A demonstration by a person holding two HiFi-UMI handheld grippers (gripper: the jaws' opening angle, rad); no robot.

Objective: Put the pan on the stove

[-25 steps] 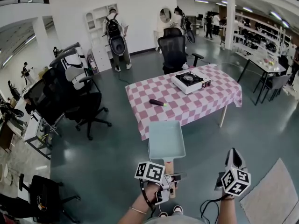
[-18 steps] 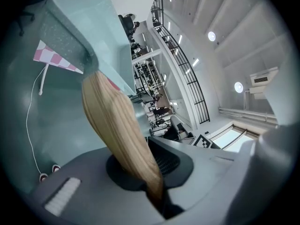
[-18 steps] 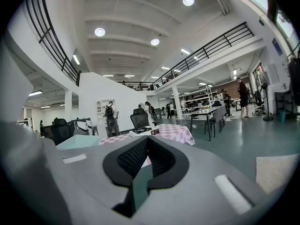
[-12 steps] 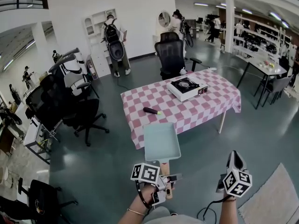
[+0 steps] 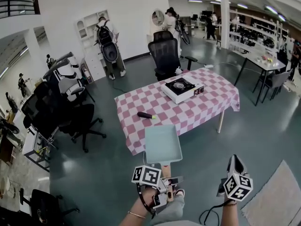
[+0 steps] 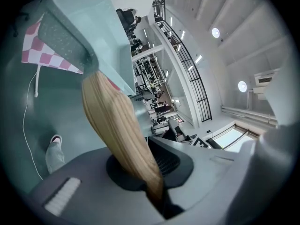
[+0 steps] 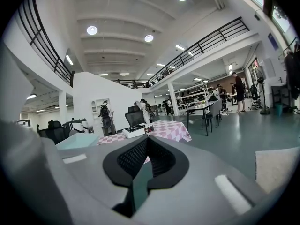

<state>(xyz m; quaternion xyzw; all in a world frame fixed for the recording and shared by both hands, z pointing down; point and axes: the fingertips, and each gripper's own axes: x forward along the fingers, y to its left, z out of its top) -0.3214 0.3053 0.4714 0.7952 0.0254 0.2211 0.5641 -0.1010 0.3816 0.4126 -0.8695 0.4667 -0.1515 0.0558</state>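
Mid-carry: left gripper (image 5: 171, 181) clamped on square pale-teal pan (image 5: 162, 144) by its wooden handle (image 5: 166, 168), right gripper (image 5: 234, 163) closed on nothing. Next up, I'd guess: reach the white portable stove (image 5: 181, 89), upper centre.

We see a glossy grey-green floor (image 5: 108, 173), white walls (image 5: 131, 13), round ceiling lights (image 7: 92, 30), a railed balcony (image 7: 206, 41), a black office chair (image 5: 164, 55), a checked-cloth bench (image 5: 211, 95) and a pale rug (image 5: 277, 197).

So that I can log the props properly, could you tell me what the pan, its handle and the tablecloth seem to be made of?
Pan: probably coated metal, matte pale teal with fine speckles.
Handle: looks like light wood, smooth with lengthwise grain.
Tablecloth: likely fabric, pink-and-white check, draping softly over the edges.
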